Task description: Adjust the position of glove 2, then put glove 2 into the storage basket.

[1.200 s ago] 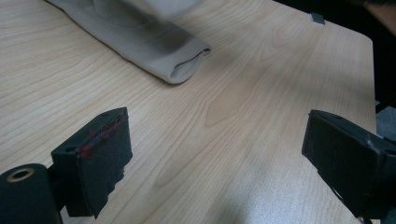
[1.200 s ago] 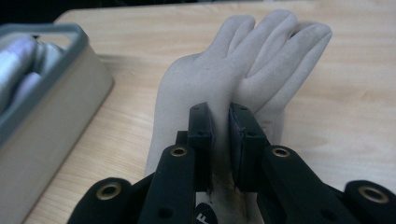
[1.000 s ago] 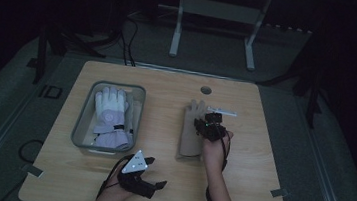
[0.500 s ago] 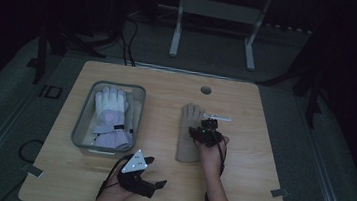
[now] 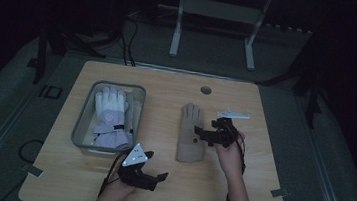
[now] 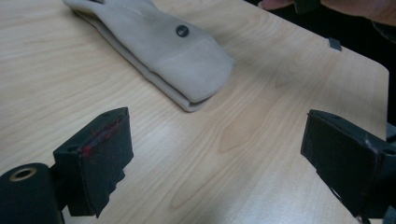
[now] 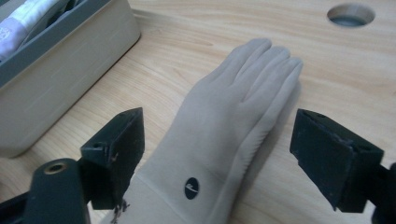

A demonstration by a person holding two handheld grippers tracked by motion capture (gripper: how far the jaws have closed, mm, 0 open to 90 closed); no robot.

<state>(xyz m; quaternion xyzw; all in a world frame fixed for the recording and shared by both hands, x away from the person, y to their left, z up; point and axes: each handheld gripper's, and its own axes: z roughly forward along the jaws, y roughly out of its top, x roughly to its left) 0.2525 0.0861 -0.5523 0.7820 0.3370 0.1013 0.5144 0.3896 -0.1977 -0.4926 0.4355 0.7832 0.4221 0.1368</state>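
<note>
A pale wooden table (image 5: 157, 189) carries everything here, and places below are given relative to the beige glove (image 5: 191, 134) lying flat near its middle.

To the glove's left, well apart, sits a grey bin (image 5: 79, 128) holding a white and lilac glove (image 5: 109, 118). Beyond the beige glove's fingertips, toward the far edge, is a small round hole (image 5: 206, 90) in the tabletop.

The beige glove lies with its long axis running from the near edge to the far edge: cuff toward the person, fingers pointing away. A small dark round logo (image 7: 191, 188) marks its back, close to the cuff.

The right gripper (image 5: 206, 133) hovers just beside the glove's right edge, by far the nearer of the two. Its jaws have just been opening and now stand spread wide; in the right gripper view they straddle the glove's wrist without pressing it, so the glove rests free on the wood.

The left gripper (image 5: 158, 178) sits nearer the person and to the glove's left, clear of the cuff, jaws likewise spread with nothing between them.
</note>
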